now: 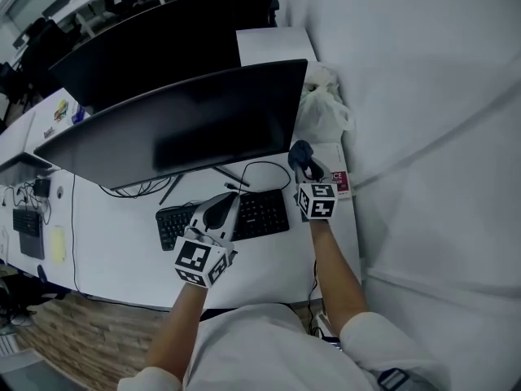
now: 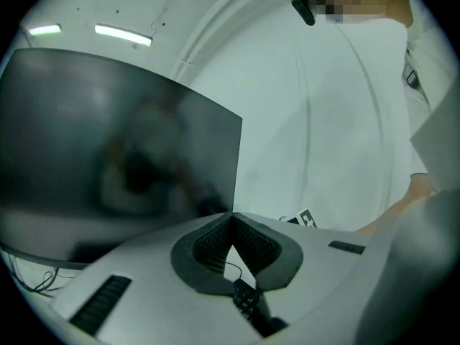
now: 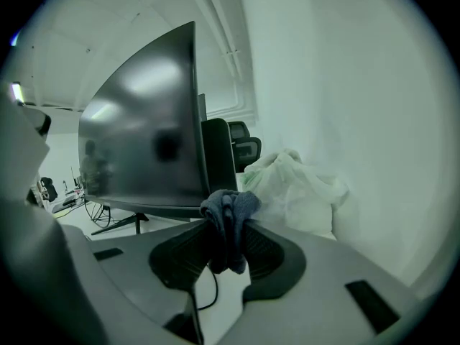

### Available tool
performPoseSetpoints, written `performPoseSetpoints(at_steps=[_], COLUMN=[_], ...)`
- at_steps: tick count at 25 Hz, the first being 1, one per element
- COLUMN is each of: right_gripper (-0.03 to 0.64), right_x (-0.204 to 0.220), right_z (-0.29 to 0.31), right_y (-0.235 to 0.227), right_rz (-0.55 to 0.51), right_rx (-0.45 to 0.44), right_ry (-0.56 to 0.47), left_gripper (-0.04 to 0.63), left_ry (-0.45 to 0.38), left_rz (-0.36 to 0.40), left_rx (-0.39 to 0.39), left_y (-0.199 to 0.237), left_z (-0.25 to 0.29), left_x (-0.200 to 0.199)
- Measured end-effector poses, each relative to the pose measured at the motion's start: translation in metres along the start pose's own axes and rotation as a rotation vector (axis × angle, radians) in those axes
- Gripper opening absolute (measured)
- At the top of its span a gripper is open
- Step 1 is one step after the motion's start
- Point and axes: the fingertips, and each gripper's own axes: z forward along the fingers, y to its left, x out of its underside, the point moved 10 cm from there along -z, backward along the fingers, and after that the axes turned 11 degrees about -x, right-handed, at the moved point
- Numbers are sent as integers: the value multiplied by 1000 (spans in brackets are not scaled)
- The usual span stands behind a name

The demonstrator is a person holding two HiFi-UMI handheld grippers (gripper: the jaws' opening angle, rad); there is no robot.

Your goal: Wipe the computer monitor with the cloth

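A wide dark monitor [image 1: 187,129] stands on the white desk [image 1: 122,243], its screen off. My right gripper [image 1: 303,163] is shut on a dark blue cloth [image 1: 299,153], held just below the monitor's right lower corner. In the right gripper view the bunched cloth [image 3: 228,225] hangs from the closed jaws, with the monitor [image 3: 144,142] to the left. My left gripper [image 1: 226,206] hovers over the black keyboard [image 1: 224,217]; its jaws meet at the tips with nothing between them [image 2: 231,225]. The left gripper view faces the monitor's [image 2: 115,149] right part.
A white plastic bag [image 1: 323,108] lies at the desk's right back corner by the wall. A small printed box [image 1: 339,182] sits right of the keyboard. Cables [image 1: 260,169] run under the monitor stand. A second monitor [image 1: 155,31] stands behind.
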Motion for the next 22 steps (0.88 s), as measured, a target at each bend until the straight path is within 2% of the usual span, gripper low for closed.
performPoseSetpoints(at_steps=[3, 6, 9, 18, 22], right_gripper=[120, 120, 120, 120, 120], right_x=[0, 4, 5, -12, -31], right_z=[4, 4, 6, 1, -5], right_y=[-6, -15, -19, -17, -14], right_rz=[76, 250, 359, 490, 511], right_rx=[-14, -22, -39, -137, -183], right_ry=[-52, -134, -200, -345, -404], left_gripper=[6, 6, 6, 6, 6], left_ry=[7, 14, 18, 4, -11], left_rz=[-3, -3, 1, 14, 6], left_rx=[-12, -18, -17, -14, -8], left_y=[-1, -2, -5, -10, -14], left_z=[1, 2, 4, 3, 2], left_x=[1, 0, 0, -5, -10])
